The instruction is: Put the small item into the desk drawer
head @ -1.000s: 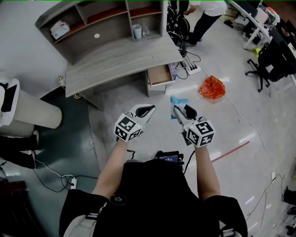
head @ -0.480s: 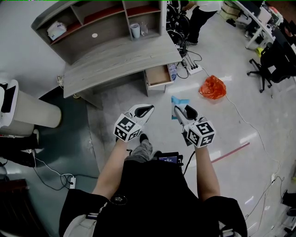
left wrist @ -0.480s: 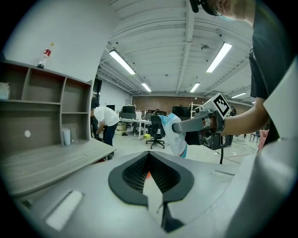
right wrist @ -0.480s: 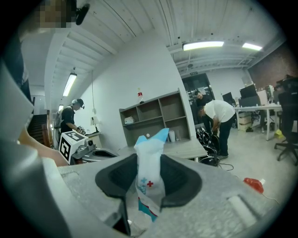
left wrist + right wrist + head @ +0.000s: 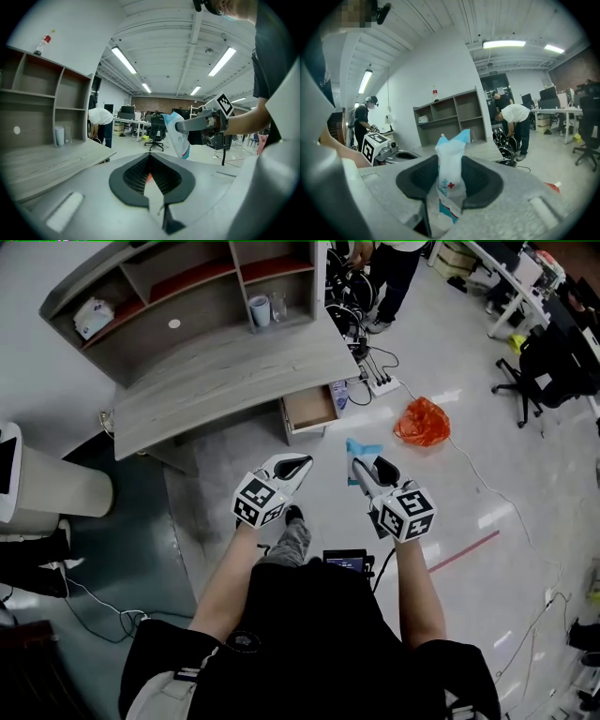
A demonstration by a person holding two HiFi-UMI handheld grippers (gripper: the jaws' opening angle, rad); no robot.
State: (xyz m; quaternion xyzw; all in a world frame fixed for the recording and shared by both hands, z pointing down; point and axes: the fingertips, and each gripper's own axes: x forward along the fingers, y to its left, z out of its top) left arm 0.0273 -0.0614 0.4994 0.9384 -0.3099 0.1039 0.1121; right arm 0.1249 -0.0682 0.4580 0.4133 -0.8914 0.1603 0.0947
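A small white and light-blue packet point(image 5: 361, 451) point(image 5: 451, 180) sticks up out of my right gripper point(image 5: 364, 465) point(image 5: 449, 187), whose jaws are shut on it. In the left gripper view the same packet point(image 5: 179, 137) shows held out at the right. My left gripper point(image 5: 292, 465) point(image 5: 151, 174) is shut with nothing in it, level with the right one. The grey desk point(image 5: 225, 367) stands ahead. Its wooden drawer point(image 5: 311, 408) is pulled open at the desk's right end, well beyond both grippers.
An orange bag point(image 5: 421, 421) lies on the floor right of the drawer, next to a power strip with cables point(image 5: 380, 383). A shelf unit point(image 5: 187, 292) tops the desk. A person point(image 5: 384, 263) bends over behind it. A white bin point(image 5: 47, 484) stands left; office chairs point(image 5: 553, 362) far right.
The view has shifted so the desk and open drawer sit further left and slightly lower. Both grippers keep their places and the packet stays held.
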